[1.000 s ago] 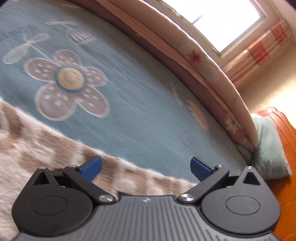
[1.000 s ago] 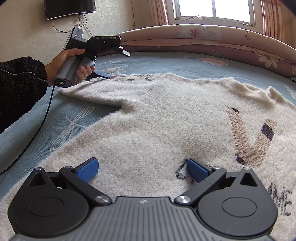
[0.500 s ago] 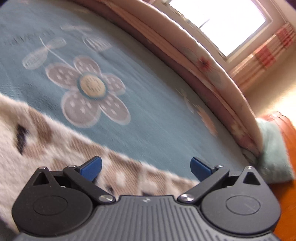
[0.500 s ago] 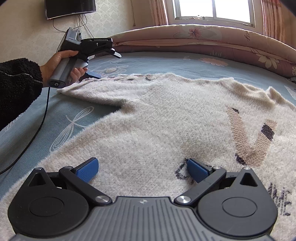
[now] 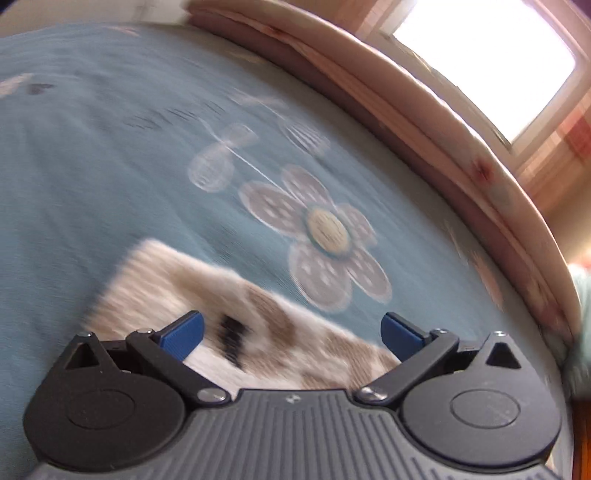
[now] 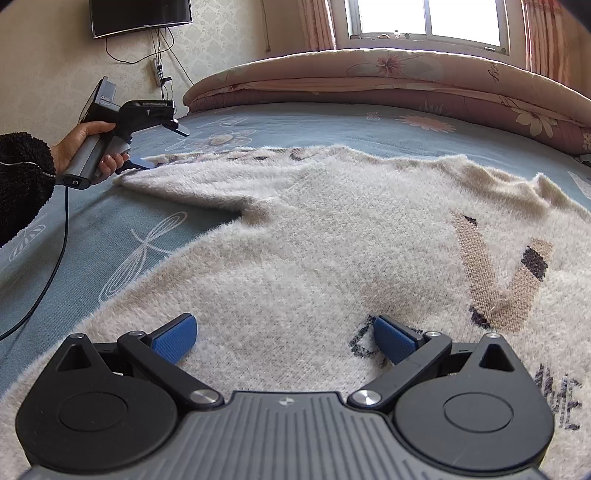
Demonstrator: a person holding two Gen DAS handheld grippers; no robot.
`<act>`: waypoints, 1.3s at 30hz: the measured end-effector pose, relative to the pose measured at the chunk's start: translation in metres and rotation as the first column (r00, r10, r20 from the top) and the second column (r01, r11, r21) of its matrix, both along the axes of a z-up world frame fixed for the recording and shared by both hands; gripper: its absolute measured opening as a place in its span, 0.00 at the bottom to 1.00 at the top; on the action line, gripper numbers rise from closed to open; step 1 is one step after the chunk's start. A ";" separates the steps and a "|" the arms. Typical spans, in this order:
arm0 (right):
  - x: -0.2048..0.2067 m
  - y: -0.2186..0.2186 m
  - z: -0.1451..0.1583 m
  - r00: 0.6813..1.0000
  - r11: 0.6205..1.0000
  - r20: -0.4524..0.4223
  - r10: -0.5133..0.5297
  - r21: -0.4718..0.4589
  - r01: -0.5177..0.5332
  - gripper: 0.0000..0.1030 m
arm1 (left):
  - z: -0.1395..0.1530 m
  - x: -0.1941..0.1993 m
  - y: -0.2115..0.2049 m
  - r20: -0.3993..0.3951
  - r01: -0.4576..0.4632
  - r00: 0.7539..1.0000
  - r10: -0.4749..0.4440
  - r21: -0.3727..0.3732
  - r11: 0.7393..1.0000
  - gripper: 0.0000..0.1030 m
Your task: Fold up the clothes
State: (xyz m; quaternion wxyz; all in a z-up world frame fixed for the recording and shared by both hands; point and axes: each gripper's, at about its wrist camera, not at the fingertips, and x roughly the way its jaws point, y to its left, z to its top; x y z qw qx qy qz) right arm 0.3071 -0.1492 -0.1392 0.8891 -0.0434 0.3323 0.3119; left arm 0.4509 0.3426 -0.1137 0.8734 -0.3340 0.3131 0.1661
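Note:
A fuzzy cream sweater with brown and black knit marks lies flat on the blue flowered bedsheet. Its left sleeve stretches out to the far left. My right gripper hovers open just over the sweater's body, with nothing between its blue pads. At the sleeve's end a person's hand holds my left gripper, which stands open. In the left wrist view the sleeve cuff lies between the open fingers of the left gripper, blurred by motion.
A rolled pink floral quilt runs along the far side of the bed under a window. A TV hangs on the wall at the left. The gripper's cable trails over the sheet.
My left gripper has slid left along the sleeve, and the cuff's end has come into its view. The right gripper has stayed still.

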 end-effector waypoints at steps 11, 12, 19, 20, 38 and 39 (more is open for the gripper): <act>0.000 0.000 0.000 1.000 1.000 0.001 0.002 0.000 -0.002 1.00 | -0.006 0.028 -0.022 0.060 0.187 0.980 -0.190 0.053 0.981 0.99; 0.000 0.000 0.000 1.000 1.000 0.001 0.002 -0.001 -0.002 1.00 | -0.009 0.028 -0.017 0.044 0.180 0.982 -0.183 0.075 0.981 0.99; 0.000 0.000 0.000 1.000 1.000 0.001 0.003 -0.001 -0.003 1.00 | 0.005 -0.002 0.012 0.057 -0.038 0.998 0.036 0.050 0.998 0.98; 0.000 0.000 0.000 1.000 1.000 0.001 0.003 -0.001 -0.003 1.00 | 0.006 -0.006 0.013 0.076 -0.020 0.997 0.020 0.001 1.000 0.98; -0.001 0.000 0.000 1.000 1.000 0.002 0.004 -0.005 -0.003 1.00 | 0.011 -0.029 -0.006 0.000 0.135 0.991 -0.135 -0.024 0.991 0.98; -0.001 0.000 0.000 1.000 1.000 0.002 0.004 -0.004 -0.004 1.00 | 0.010 -0.028 -0.013 0.024 0.190 0.982 -0.189 -0.061 0.980 0.98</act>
